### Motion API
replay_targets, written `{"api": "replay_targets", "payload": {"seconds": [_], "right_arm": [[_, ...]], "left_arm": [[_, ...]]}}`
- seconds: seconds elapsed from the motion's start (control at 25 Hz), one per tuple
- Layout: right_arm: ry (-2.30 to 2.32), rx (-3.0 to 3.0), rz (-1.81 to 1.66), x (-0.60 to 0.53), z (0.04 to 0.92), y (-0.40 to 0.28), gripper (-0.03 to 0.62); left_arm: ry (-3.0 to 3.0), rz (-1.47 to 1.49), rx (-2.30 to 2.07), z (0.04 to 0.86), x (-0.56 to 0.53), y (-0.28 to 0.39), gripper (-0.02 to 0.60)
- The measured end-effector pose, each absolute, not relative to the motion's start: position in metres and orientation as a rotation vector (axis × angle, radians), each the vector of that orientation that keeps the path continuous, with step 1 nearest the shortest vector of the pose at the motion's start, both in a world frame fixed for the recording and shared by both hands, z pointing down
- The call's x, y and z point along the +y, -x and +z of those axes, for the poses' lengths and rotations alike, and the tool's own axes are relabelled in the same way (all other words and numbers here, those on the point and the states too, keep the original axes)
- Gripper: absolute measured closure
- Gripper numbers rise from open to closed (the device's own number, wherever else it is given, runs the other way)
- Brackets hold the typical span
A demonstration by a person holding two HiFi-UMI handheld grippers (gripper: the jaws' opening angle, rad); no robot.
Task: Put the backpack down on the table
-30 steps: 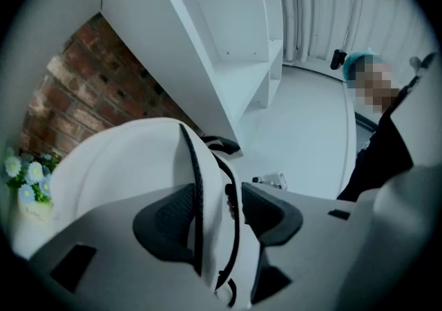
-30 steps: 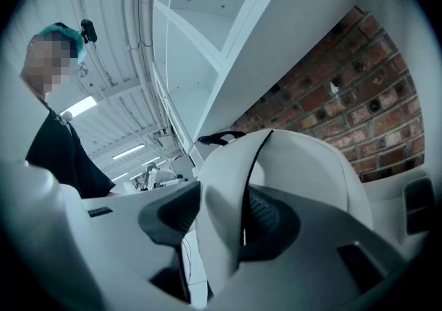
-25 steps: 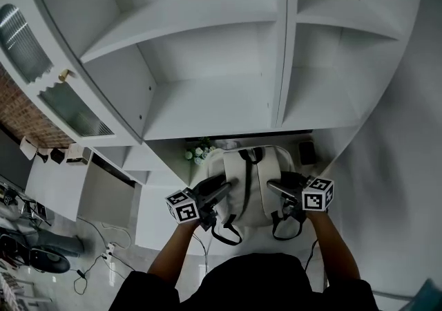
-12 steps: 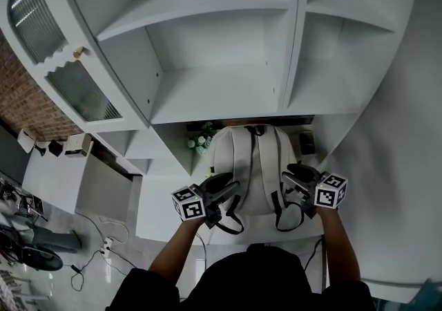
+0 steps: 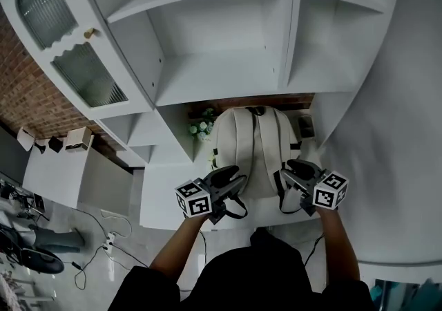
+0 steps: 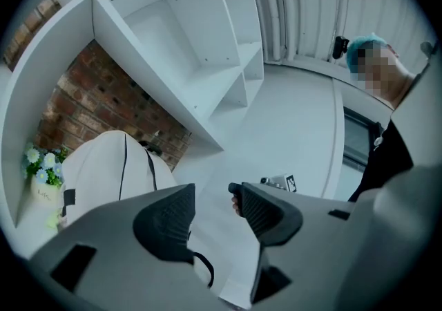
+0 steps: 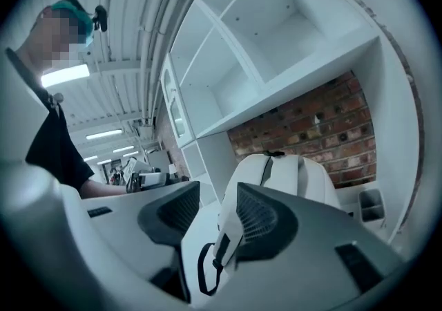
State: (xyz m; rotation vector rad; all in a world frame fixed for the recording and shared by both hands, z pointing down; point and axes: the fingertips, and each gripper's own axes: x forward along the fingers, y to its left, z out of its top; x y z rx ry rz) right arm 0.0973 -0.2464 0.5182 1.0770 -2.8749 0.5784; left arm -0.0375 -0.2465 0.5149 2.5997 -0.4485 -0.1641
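We hold the left claw (image 5: 230, 177) and right claw (image 5: 295, 168) spread beside the backpack (image 5: 252, 140), seemingly upright on the bench (image 5: 162, 199).

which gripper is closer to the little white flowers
Left. The left gripper is by the left edge of the backpack, the same side as the flowers; the right gripper is at its other edge, with the backpack between them.
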Motion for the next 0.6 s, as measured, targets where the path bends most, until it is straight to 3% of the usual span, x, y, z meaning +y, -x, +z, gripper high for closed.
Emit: {"api": "replay_targets", "payload": {"seconds": [0.52,0.6], "right_arm": [[-1.269,-2.821,0.470,-0.187,0.499,-0.047,0.445],[-1.305,-2.812,0.439,-0.176,0.492,-0.039,0.457]], "left_arm": [[-2.633,-0.142,-0.565,0.508,-0.184,0.054,0.376],[-2.659,-0.149,-0.585,0.502,-0.174,0.057,0.400]]}}
